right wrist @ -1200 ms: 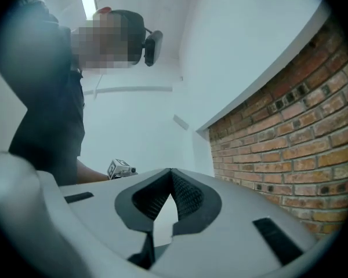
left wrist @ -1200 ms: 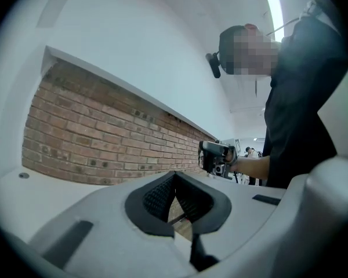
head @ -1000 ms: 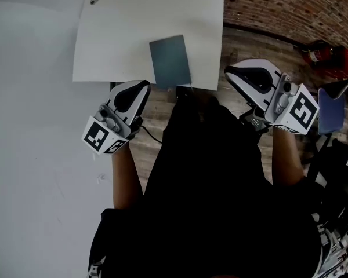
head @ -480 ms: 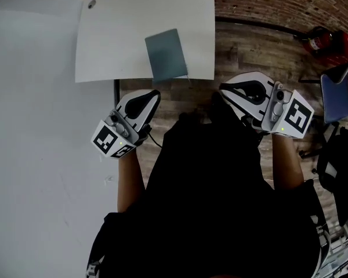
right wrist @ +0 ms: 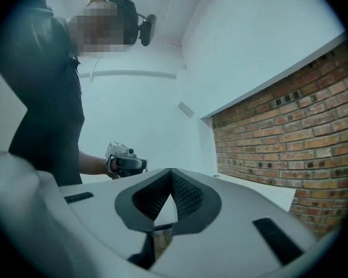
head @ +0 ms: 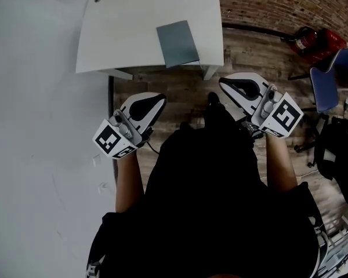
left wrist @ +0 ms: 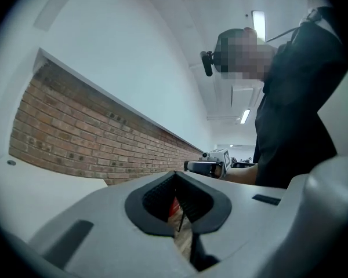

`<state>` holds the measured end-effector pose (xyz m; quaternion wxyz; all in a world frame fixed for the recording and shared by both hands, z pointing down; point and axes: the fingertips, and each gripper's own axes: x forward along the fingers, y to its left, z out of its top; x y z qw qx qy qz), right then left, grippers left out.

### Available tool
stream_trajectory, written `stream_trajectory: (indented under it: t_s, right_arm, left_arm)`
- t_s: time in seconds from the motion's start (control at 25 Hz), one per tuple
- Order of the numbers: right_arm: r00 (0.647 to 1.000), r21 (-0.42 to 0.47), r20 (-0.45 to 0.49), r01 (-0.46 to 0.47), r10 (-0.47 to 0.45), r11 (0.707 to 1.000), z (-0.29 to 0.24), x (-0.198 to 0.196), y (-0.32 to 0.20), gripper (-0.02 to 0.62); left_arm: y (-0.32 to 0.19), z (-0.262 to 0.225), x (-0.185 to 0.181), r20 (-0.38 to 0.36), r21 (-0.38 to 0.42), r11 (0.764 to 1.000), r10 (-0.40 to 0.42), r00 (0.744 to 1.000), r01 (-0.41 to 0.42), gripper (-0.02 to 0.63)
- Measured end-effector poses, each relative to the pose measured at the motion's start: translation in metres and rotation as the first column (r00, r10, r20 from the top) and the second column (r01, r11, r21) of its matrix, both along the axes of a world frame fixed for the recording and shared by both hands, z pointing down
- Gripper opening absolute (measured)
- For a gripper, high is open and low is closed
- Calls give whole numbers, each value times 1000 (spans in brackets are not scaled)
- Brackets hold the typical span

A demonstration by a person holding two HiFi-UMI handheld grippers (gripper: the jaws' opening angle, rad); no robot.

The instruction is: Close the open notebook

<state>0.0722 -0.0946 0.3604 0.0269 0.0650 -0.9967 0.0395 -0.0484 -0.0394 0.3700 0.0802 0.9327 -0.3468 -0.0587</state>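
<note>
Wood floor (head: 174,88) below a brick wall (head: 278,4), with a white desk (head: 133,33) against it. The left gripper (left wrist: 175,175) has its jaws clenched together, with nothing between them. The right gripper (right wrist: 171,172) is likewise clenched and empty. Both are held level over the floor, well apart from the desk. The notebook (head: 178,43) lies flat near the desk's front edge, grey cover up, apparently closed.

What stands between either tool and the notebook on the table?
Nothing visible does. The notebook lies at the table's near edge, and only bare wooden floor separates the left tool and right tool from it. Both tools are shut and empty.
</note>
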Motion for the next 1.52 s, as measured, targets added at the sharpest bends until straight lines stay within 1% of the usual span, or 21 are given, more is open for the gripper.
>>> stream_trajectory:
  t_s: [0.12, 0.2, 0.32, 0.48, 0.6, 0.72, 0.88, 1.0, 1.16, 1.28, 1.36, 1.52]
  right_arm:
    - [1000, -25, 11, 14, -14, 1000, -4, -18, 36, 5]
    - [1000, -32, -3, 5, -5, 999, -2, -25, 53, 5]
    - [999, -42, -33, -26, 25, 999, 4, -26, 80, 5]
    - [999, -58, -18, -46, 45, 997, -2, -17, 112, 5]
    - [999, -78, 24, -26, 28, 997, -7, -10, 129, 5]
    - [998, -76, 66, 5, 0, 997, -15, -7, 146, 5]
    - [997, -44, 55, 49, -47, 998, -21, 0, 168, 5]
    - [997, -31, 47, 57, -55, 998, -20, 20, 180, 5]
    - [998, -109, 54, 31, -26, 994, -3, 84, 202, 5]
    - [999, -132, 39, 23, -18, 991, 16, 121, 223, 5]
    - [999, -152, 42, 37, -31, 988, 30, 133, 232, 5]
    - [999, -183, 48, 33, -25, 983, 42, 143, 238, 5]
  left_arm:
    - [30, 2, -18, -39, 13, 1000, 8, 999, -8, 17]
    - [44, 7, -24, -68, 16, 1000, 20, 997, -19, 17]
    - [65, 16, -21, -99, 11, 999, 52, 994, -51, 17]
    - [89, 13, -4, -112, 33, 995, 97, 989, -94, 17]
    - [102, 10, 9, -102, 47, 995, 87, 991, -82, 17]
    - [120, 3, 22, -58, 55, 997, 66, 996, -63, 17]
    - [143, -6, 38, -9, 56, 998, 43, 999, -42, 17]
    - [154, -2, 56, 2, 40, 998, 44, 999, -44, 17]
    - [182, 11, 101, 8, -7, 999, 49, 999, -49, 17]
    - [211, 23, 127, 9, -48, 998, 46, 999, -46, 17]
    - [227, 38, 139, 15, -83, 996, 47, 999, -46, 17]
    - [237, 61, 151, 1, -163, 986, 39, 999, -39, 17]
